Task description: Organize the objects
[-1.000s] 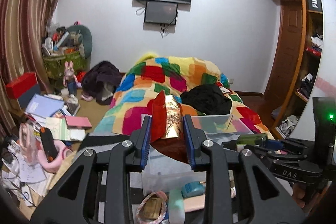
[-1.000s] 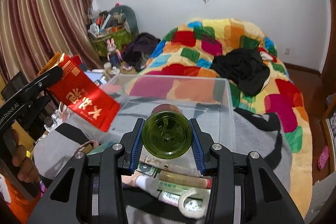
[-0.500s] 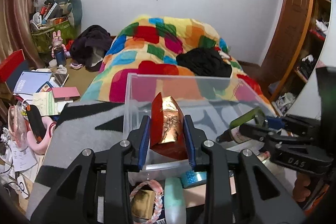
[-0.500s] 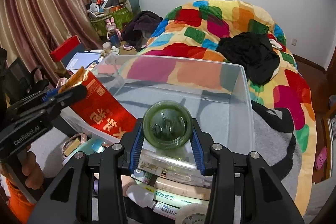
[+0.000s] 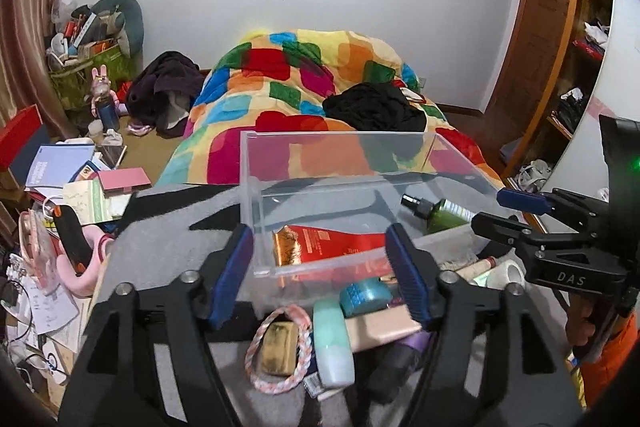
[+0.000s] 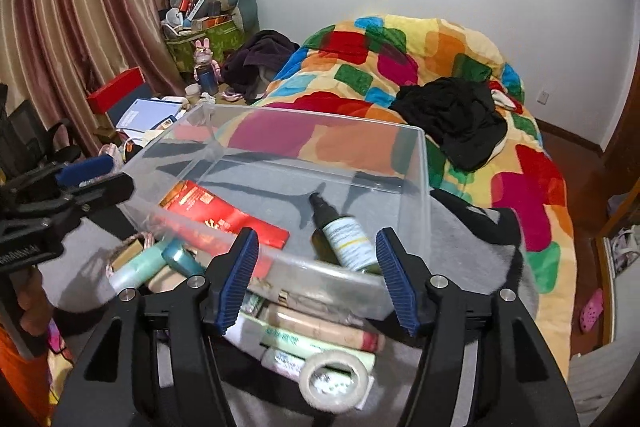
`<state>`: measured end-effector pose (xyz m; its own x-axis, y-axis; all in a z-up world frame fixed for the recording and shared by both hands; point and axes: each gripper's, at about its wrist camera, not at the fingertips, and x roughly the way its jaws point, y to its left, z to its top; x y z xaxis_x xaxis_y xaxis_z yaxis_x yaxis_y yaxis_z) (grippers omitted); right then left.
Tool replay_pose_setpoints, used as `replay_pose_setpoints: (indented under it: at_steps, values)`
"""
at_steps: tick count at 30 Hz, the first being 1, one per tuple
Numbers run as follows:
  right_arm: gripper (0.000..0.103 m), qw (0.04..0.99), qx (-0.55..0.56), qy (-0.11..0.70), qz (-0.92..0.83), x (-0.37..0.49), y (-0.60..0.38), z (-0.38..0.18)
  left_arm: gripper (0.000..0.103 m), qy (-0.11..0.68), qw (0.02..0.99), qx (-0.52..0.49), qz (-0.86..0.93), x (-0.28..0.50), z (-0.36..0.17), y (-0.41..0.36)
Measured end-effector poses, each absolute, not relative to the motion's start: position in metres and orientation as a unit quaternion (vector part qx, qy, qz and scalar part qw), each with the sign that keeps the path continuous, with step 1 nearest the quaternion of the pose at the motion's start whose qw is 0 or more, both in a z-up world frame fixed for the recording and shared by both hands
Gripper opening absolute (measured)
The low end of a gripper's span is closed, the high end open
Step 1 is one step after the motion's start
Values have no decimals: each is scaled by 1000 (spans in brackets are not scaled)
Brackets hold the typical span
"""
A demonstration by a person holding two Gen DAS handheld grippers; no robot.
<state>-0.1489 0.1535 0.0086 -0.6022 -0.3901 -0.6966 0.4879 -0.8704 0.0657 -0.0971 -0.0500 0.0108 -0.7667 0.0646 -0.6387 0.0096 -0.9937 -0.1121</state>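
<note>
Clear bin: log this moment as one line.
clear bin: holds red packet, green spray bottle | left gripper: opening, empty | right gripper: opening, empty

Packet left of bottle (both in bin).

We see both views evenly lit by soft indoor light, with the white wall bright. Faint glare streaks the clear plastic bin, which throws thin shadows. Fisheye bending curves the edges; dark vignettes fill the corners. Nearby clutter looks slightly blurred.
</note>
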Motion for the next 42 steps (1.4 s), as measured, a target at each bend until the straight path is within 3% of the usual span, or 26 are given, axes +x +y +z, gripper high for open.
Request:
replay_pose_setpoints:
  at_steps: [6,16,21,23,32,38,42]
  values:
    - [62,246,350,68,-901,-128,164,17,81,-38,-2,-341,939,-78,13,-58]
    - [67,236,348,67,-905,-100,187,10,81,-41,-17,-392,919,-65,-25,-80]
    - [67,237,375,57,-894,-94,196,-8,57,-59,-19,-422,905,-60,-45,-94]
    - [67,238,384,52,-891,-92,199,-15,53,-67,-16,-431,900,-59,-52,-98]
    - [67,242,407,27,-880,-97,197,-31,49,-60,1,-431,900,-66,-57,-94]
    - [61,249,406,10,-879,-99,196,-31,34,-80,9,-444,892,-60,-61,-105]
    - [55,251,407,13,-878,-100,193,-32,32,-52,-1,-442,896,-59,-61,-96]
